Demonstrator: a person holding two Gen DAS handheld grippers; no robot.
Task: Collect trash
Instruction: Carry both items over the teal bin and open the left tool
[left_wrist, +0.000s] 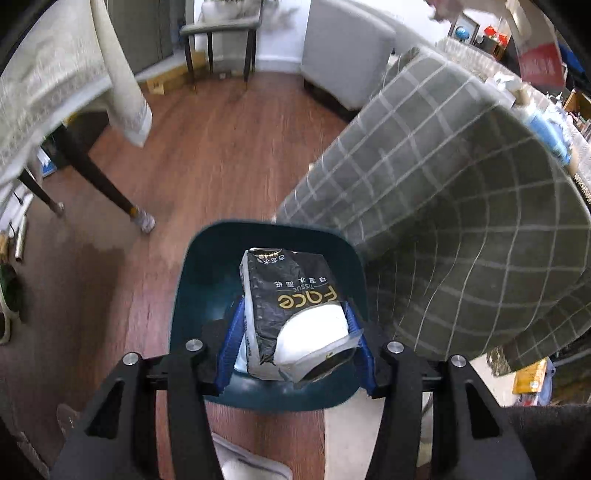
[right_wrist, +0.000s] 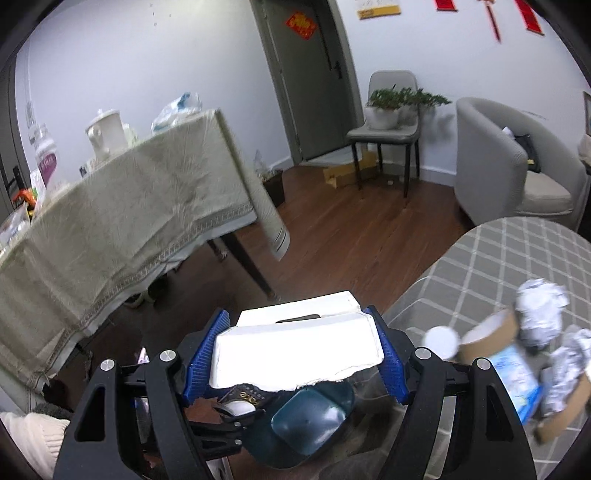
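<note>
Left wrist view first: your left claw (left_wrist: 295, 343) is clamped on one black tissue pack (left_wrist: 291, 314), blue pads pressing both its sides, and directly beneath the claw sits one dark teal trash bin (left_wrist: 195, 280) on the wooden floor (left_wrist: 207, 155). The pack hangs right over the bin's mouth, so this piece looks a release away from collected. The bin around the pack looks empty, though the pack hides part of it. Off to the claw's right rises the checked tabletop (left_wrist: 461, 206), with a few blurred bits along its far edge.

Now the right wrist view: your right claw (right_wrist: 295, 350) grips one white foam tray (right_wrist: 295, 354), pads tight on its two ends, with what looks like a second white piece just beyond it; I can't tell if they're joined. Below the claw you can see the same bin (right_wrist: 310, 421), with your other claw and the tissue pack (right_wrist: 243, 400) beside its rim. So the tray is next in line.

To the claw's right, on the checked tabletop (right_wrist: 517, 266), plenty is left: two crumpled foil balls (right_wrist: 539, 314), one cardboard tube (right_wrist: 487, 339), one small white round lid (right_wrist: 441, 341) and one blue packet (right_wrist: 517, 380). By my judgement, you're early on: two pieces in hand, nothing visibly binned, five waiting.
</note>
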